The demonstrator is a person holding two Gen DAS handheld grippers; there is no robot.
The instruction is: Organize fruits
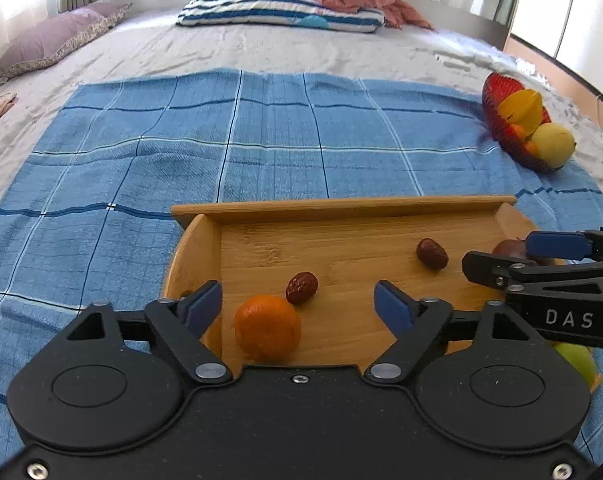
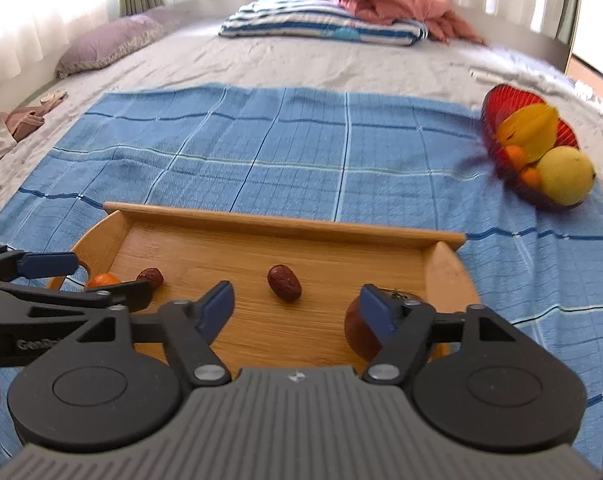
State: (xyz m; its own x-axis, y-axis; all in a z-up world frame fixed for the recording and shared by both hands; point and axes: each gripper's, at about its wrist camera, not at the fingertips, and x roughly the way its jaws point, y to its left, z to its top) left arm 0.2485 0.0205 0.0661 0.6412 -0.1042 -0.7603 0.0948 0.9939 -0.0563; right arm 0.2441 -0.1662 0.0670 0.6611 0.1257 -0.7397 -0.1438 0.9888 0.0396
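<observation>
A wooden tray (image 1: 341, 205) (image 2: 285, 222) lies on a blue checked cloth. An orange (image 1: 267, 328) rests in its near left part, beside a brown date (image 1: 301, 288); a second date (image 1: 432, 254) (image 2: 284, 283) lies further right. My left gripper (image 1: 297, 300) is open just above the orange, and its pads do not touch it. My right gripper (image 2: 297, 304) (image 1: 513, 254) is open over the tray with nothing between its fingers. A dark red fruit (image 2: 357, 332) sits by its right finger, partly hidden.
At the cloth's far right stands a red bowl (image 1: 495, 92) (image 2: 509, 100) with a starfruit, a yellow fruit and small oranges. A green fruit (image 1: 577, 356) peeks out under the right gripper. Pillows and a pink blanket lie far back on the bed.
</observation>
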